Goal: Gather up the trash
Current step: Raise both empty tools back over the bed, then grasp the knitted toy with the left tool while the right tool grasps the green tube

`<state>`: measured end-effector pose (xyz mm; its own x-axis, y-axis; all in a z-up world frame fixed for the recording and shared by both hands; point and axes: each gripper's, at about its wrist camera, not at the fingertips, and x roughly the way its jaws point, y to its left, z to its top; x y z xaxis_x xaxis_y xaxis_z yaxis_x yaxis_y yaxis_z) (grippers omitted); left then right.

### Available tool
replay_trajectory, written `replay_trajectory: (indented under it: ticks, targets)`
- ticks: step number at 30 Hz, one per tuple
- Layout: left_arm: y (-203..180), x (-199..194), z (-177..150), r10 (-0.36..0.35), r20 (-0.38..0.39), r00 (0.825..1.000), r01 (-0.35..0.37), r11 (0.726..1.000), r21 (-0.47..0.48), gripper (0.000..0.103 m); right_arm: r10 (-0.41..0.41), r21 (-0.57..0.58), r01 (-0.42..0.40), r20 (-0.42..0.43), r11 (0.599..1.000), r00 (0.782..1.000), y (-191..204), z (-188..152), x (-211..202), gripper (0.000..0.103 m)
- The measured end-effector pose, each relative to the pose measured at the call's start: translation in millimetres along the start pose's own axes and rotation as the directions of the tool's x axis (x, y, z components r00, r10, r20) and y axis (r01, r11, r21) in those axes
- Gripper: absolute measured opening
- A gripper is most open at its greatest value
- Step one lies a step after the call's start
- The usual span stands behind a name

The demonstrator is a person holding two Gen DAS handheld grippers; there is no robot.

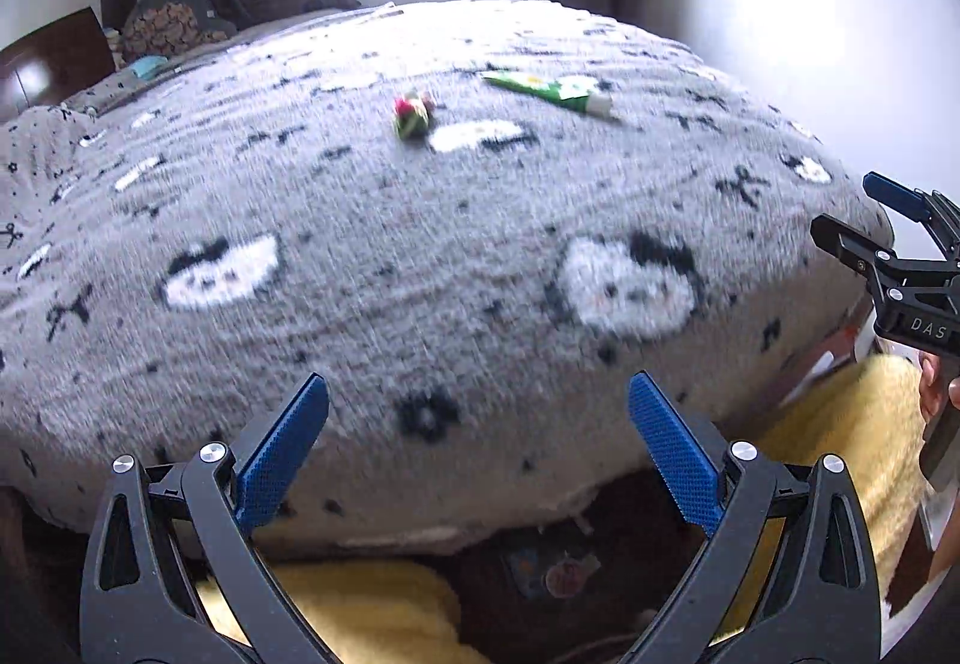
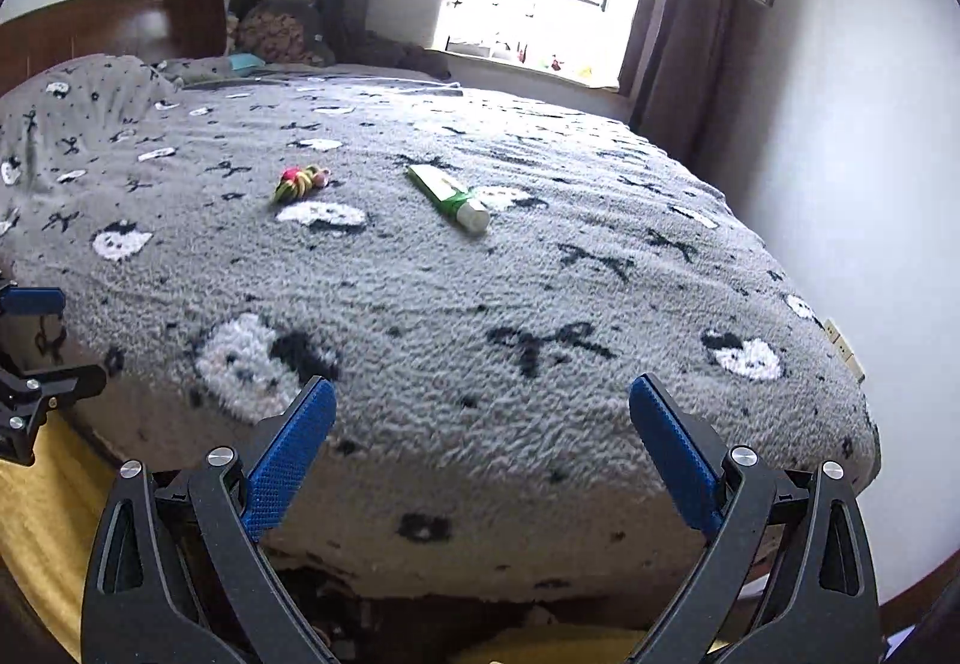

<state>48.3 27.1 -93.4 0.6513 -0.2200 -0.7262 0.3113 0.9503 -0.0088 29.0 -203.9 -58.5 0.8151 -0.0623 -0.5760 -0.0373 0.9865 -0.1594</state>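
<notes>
Two trash items lie near mid-bed on the grey patterned blanket (image 2: 480, 292): a green tube (image 2: 450, 199) and, apart to its left, a small colourful crumpled wrapper (image 2: 300, 182). Left claw (image 1: 478, 445) and right claw (image 2: 483, 451) both spread wide, empty, at the bed's near edge.

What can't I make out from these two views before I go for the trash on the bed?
- Small multicoloured item: too small in the right wrist view, blurred in the left; identity unclear.
- Green tube: label unreadable at this size.
- Floor under the bed's near edge: dark, partly behind the left gripper fingers.
- No bin in either view.
</notes>
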Motion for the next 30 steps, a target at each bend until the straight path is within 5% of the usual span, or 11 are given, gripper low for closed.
replay_trajectory:
  ticks: [10,20,30]
  targets:
    - [18,38,66,0.053,0.034,0.998,-0.054,0.999,0.004,0.095,-0.012,0.033,0.012,-0.005,0.999,1.000,-18,53,58,0.098]
    - [31,116,127,0.048,-0.014,0.999,-0.049,0.999,-0.009,0.093,0.021,0.029,-0.019,-0.072,0.999,0.997,-18,91,153,0.092]
    - [60,180,172,0.032,-0.052,0.998,-0.036,0.995,-0.093,0.069,0.100,0.013,-0.099,-0.187,0.995,0.977,-2,120,235,0.079]
